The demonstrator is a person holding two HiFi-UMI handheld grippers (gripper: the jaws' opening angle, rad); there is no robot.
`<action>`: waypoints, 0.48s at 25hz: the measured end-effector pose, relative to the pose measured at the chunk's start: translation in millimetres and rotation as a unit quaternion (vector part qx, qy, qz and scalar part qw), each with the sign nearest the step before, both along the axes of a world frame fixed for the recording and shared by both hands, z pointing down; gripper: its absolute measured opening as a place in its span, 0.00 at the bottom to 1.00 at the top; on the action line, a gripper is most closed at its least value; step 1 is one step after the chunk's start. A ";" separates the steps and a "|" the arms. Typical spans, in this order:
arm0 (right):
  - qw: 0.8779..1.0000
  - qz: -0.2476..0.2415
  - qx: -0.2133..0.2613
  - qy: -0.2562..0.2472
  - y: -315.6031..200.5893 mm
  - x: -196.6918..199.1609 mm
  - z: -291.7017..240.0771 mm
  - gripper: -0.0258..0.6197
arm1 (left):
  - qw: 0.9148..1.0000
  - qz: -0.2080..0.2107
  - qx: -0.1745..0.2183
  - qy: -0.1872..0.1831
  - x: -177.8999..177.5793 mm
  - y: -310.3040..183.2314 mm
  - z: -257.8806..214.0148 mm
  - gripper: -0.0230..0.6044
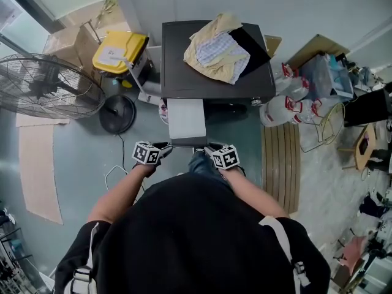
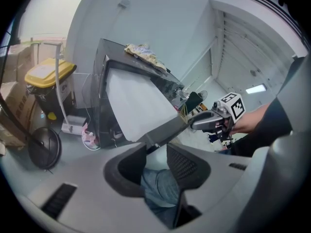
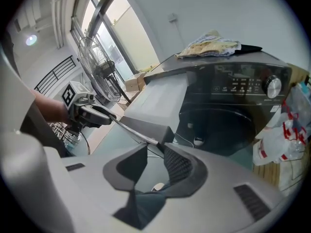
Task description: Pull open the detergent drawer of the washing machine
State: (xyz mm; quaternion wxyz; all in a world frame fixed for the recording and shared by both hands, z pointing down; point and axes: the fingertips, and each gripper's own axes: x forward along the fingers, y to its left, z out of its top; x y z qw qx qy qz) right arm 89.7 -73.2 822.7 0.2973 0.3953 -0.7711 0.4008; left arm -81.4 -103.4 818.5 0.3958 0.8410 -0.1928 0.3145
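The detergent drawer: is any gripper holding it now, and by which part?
Yes, both hold it. The left gripper grips the left end of the front panel of the detergent drawer; the right gripper grips the right end.

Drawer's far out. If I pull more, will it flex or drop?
The drawer looks rigid, with a flat top and straight edges, so it probably won't flex. It overhangs the machine far, so its front may dip if released. The left gripper and right gripper hold opposite front corners; uneven pulling might jam it.
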 end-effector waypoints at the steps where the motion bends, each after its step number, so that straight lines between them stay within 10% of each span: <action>1: 1.000 0.003 -0.001 -0.003 0.8 -0.1 -0.3 0.20 | 1.000 -0.001 0.000 0.000 -0.1 0.6 -0.1 0.25; 12: 1.000 0.016 0.006 -0.006 0.6 4.9 -12.4 0.21 | 1.000 -0.022 -0.003 0.013 -7.6 -1.0 -8.1 0.23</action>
